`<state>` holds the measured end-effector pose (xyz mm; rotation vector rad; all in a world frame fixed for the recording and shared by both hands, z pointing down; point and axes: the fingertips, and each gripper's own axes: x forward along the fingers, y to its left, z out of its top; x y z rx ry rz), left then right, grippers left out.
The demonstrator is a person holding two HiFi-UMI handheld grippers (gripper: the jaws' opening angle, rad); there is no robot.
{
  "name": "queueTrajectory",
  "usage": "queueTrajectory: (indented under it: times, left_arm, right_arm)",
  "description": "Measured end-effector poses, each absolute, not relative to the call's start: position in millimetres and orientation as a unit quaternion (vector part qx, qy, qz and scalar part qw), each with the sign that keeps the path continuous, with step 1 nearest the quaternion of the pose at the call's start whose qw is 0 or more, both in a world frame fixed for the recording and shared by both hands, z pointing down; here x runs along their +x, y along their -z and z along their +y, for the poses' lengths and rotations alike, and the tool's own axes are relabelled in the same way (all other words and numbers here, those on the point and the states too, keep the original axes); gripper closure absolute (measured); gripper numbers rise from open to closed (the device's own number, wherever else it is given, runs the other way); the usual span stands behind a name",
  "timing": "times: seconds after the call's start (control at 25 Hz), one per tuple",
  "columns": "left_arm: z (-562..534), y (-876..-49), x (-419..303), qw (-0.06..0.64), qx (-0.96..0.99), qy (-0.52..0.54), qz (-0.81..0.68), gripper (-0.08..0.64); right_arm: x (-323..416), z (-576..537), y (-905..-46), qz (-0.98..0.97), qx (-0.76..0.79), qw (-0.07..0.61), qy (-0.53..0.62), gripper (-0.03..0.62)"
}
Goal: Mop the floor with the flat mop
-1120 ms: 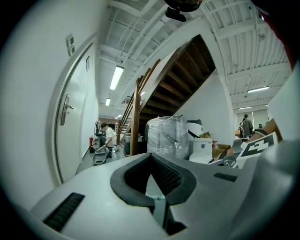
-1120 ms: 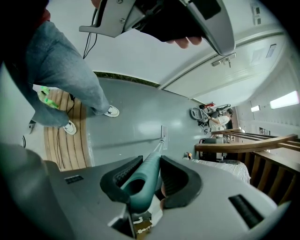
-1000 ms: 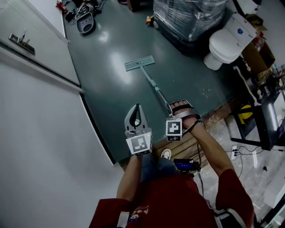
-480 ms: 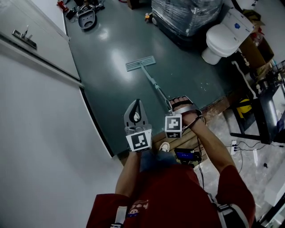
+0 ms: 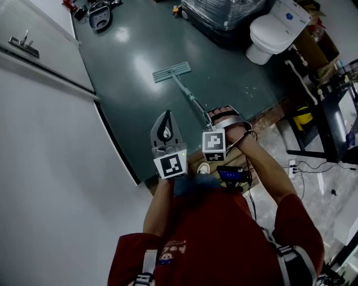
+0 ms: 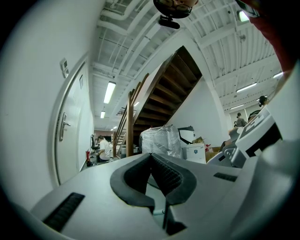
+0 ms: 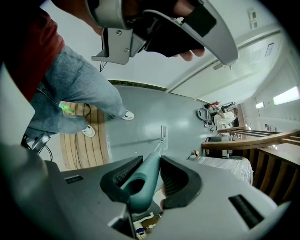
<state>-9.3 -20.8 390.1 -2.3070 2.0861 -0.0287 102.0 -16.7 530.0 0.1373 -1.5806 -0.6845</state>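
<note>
The flat mop head [image 5: 171,72] lies on the dark green floor [image 5: 134,84], and its pole [image 5: 190,98] runs back to my right gripper [image 5: 219,119]. That gripper is shut on the teal mop handle [image 7: 143,179], and the mop head [image 7: 163,131] shows far down the pole in the right gripper view. My left gripper [image 5: 164,129] is held beside it to the left, pointing forward, jaws shut with nothing between them [image 6: 157,176]. It does not touch the mop.
A white wall with a door [image 5: 39,50] bounds the floor on the left. A wrapped pallet [image 5: 224,14] and a white toilet [image 5: 271,33] stand at the far side. Wooden planks [image 5: 263,134], cables and a dark frame [image 5: 330,111] lie to the right. A person [image 6: 101,147] sits far off.
Both grippers and the mop head sit slightly further left and up in the head view, which has itself shifted. The right gripper still grips the handle.
</note>
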Motion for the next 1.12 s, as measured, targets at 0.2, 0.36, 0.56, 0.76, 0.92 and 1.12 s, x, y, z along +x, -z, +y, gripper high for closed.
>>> queueTrajectory:
  times: [0.2, 0.36, 0.56, 0.76, 0.92, 1.12]
  left_arm:
    - [-1.4, -386.8, 15.4, 0.028, -0.746, 0.000, 0.665, 0.545]
    - [7.4, -387.5, 19.2, 0.020, -0.747, -0.008, 0.664, 0.545]
    - [18.4, -393.7, 29.4, 0.016, -0.754, -0.012, 0.656, 0.545]
    - [32.3, -391.2, 47.7, 0.014, -0.763, -0.014, 0.646, 0.545]
    - [41.0, -387.2, 51.4, 0.019, -0.768, -0.009, 0.640, 0.545]
    - [49.4, -380.6, 54.0, 0.027, -0.772, -0.010, 0.635, 0.545]
  right_arm:
    - [125.3, 6.8, -523.5, -0.699, 0.060, 0.650, 0.292, 0.465]
    - [129.8, 20.1, -516.1, -0.700, 0.061, 0.652, 0.284, 0.465]
    - [138.4, 37.3, -510.9, -0.704, 0.062, 0.655, 0.270, 0.465]
    - [157.7, 57.7, -498.1, -0.701, 0.060, 0.663, 0.256, 0.464]
    - [161.7, 72.7, -484.1, -0.701, 0.058, 0.668, 0.243, 0.465]
    - [165.2, 89.9, -468.9, -0.700, 0.053, 0.673, 0.231, 0.465]
